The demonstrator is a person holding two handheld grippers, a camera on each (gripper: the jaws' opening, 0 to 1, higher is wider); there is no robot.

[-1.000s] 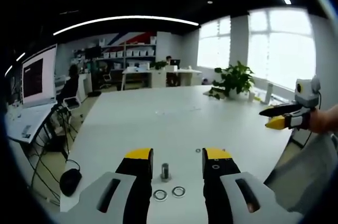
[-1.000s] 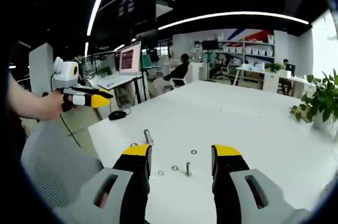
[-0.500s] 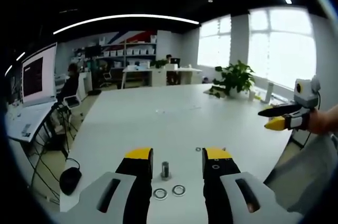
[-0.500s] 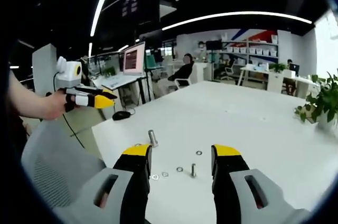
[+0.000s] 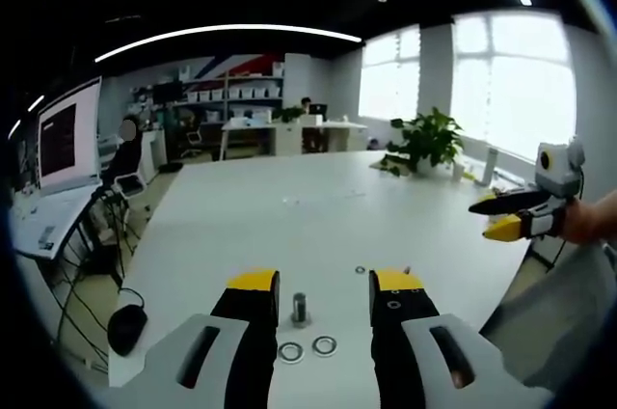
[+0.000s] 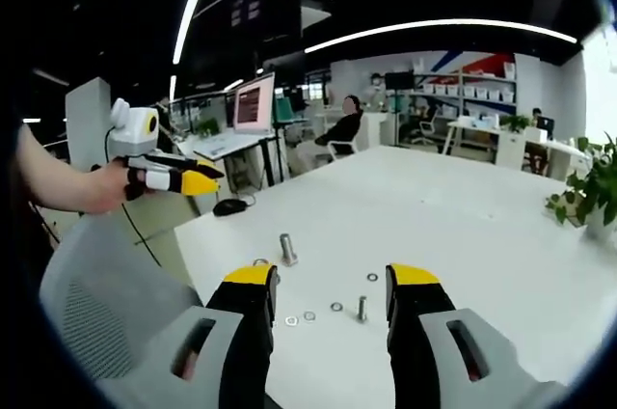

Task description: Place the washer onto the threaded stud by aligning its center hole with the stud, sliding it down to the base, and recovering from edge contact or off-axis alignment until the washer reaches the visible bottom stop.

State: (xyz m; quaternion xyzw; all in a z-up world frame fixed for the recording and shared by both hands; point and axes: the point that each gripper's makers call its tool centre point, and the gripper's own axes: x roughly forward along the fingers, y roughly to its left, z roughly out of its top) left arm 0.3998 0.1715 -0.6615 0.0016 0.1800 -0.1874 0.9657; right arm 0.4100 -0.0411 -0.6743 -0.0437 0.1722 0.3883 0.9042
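Observation:
A short threaded stud (image 5: 300, 308) stands upright on the white table (image 5: 289, 216), between the jaws of my open left gripper (image 5: 325, 282). Two steel washers (image 5: 290, 352) (image 5: 325, 344) lie flat just in front of it, nearer to me. In the right gripper view, my right gripper (image 6: 331, 276) is open and empty above the table edge. A thin small stud (image 6: 362, 309) stands between its jaws, with several small washers (image 6: 309, 315) lying to its left. A thicker stud (image 6: 286, 248) stands farther off. Each gripper is seen from the other: the right gripper (image 5: 511, 216) and the left gripper (image 6: 183, 177).
A small washer (image 5: 360, 270) lies beyond the stud. A computer mouse (image 5: 126, 330) on a cable sits at the table's left corner. A potted plant (image 5: 424, 144) stands at the far right of the table. A grey chair back (image 6: 96, 303) is beside the table's near edge.
The right gripper view has shifted a little, so the studs and washers sit slightly higher and further right in it. The left gripper view is almost unchanged. Both grippers stay open.

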